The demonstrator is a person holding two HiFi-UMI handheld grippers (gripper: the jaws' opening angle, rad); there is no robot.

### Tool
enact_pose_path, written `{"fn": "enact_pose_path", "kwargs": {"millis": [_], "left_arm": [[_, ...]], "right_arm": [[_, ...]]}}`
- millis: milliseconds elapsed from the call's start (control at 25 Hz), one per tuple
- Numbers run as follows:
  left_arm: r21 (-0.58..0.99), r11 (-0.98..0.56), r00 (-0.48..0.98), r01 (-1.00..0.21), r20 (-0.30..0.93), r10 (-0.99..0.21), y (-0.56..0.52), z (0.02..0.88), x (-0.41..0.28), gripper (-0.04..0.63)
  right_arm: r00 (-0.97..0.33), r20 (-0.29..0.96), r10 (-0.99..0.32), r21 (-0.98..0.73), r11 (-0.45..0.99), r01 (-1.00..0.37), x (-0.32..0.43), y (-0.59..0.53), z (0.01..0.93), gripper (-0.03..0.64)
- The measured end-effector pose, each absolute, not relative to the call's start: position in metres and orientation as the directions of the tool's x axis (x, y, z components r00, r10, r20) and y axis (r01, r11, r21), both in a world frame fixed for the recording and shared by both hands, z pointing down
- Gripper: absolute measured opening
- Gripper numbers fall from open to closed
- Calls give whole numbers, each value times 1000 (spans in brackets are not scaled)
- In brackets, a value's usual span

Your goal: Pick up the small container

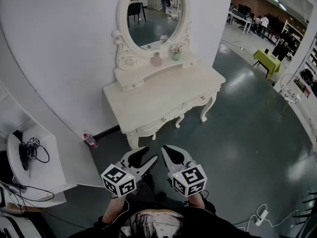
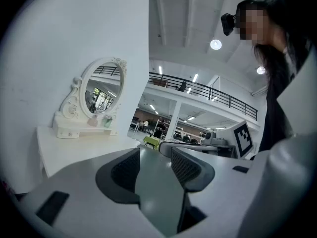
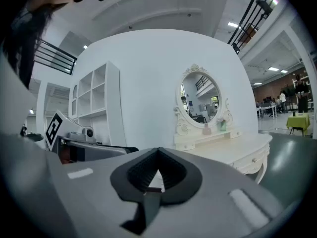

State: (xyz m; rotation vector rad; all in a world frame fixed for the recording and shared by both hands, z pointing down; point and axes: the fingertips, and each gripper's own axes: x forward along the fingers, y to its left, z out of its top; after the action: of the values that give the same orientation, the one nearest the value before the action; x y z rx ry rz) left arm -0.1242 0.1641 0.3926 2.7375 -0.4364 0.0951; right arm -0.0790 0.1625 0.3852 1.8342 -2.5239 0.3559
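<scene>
Nothing of the pick-up is done yet; the small container [image 1: 156,59], a pink one, stands on the raised shelf [image 1: 148,71] under the oval mirror [image 1: 153,14], at the back of the white worktop [image 1: 158,100], well apart from both grippers; the left gripper [image 1: 147,157] has its fingers [image 2: 124,170] apart with nothing between them; the right gripper [image 1: 168,153] has its fingers [image 3: 143,170] together and empty; both hang low, short of the worktop's front edge; I reckon the approach, reach and grasp are all left; a green pot [image 1: 176,55] near the pink one could get knocked; a red bottle [image 1: 90,140] sits on the floor [image 1: 237,123], out of the way
</scene>
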Motion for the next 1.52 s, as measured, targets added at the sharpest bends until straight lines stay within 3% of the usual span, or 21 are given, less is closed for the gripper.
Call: {"fn": "enact_pose_path", "kwargs": {"millis": [720,1200,1520], "left_arm": [[351,-885,951,-306,151,-269,135,400,-118,198],[353,-897,964,-265,130,-234,31,397,-95,120],[379,-903,978,-204,111,-174,-36,390,-81,118]], "right_arm": [[-294,165,-941,-159,269,-950,-70,129,396,9],[-255,189,-948,-149,229,-962,-46,34,397,9],[-195,222,-955,-137,167,-976,-31,-26,391,9]]}}
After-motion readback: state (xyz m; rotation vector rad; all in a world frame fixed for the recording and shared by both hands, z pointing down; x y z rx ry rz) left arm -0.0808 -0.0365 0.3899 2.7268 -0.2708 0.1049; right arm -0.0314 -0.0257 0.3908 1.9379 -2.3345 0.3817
